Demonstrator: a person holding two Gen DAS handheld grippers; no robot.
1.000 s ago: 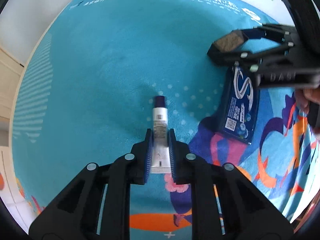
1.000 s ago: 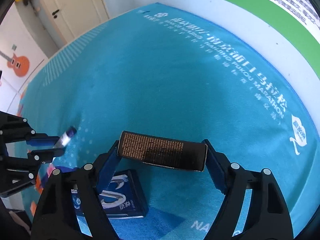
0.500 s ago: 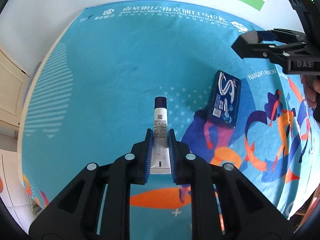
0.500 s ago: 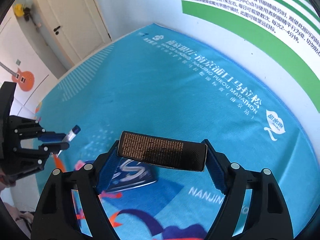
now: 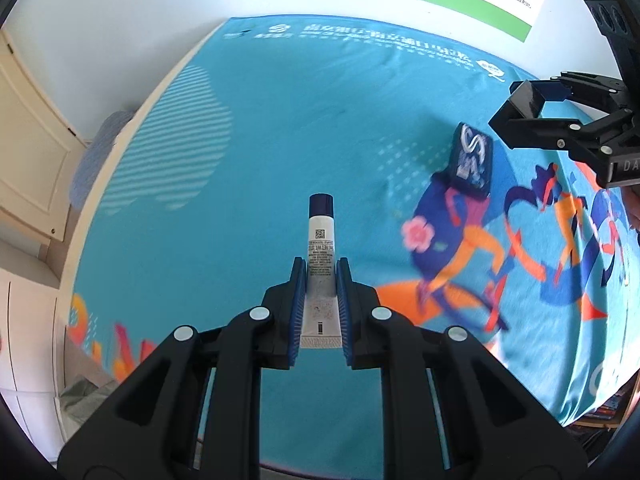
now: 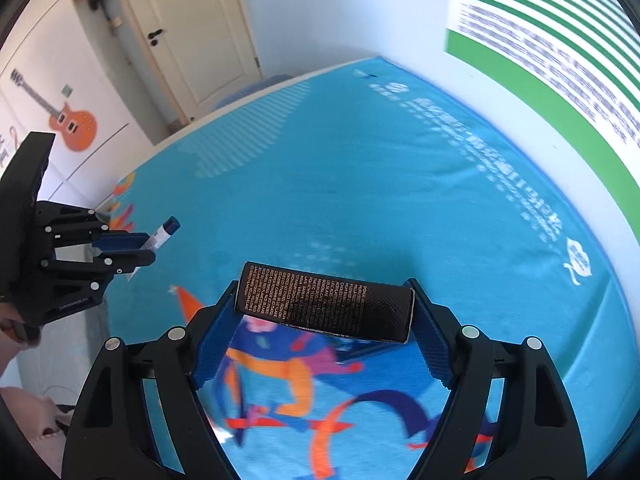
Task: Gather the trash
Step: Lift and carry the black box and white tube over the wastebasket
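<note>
Left gripper (image 5: pixel 320 304) clamped narrow on light, squashable white tube (image 5: pixel 320 264), right gripper (image 6: pixel 322 314) wide on stiff black carton (image 6: pixel 324 307) endwise, both above blue towel (image 5: pixel 280 140); dark-blue pack (image 5: pixel 471 162) flat there, graspable across short sides.

White tube (image 5: pixel 320 268) and black box (image 6: pixel 324 307) held aloft; blue packet (image 5: pixel 472 162) lies flat.
</note>
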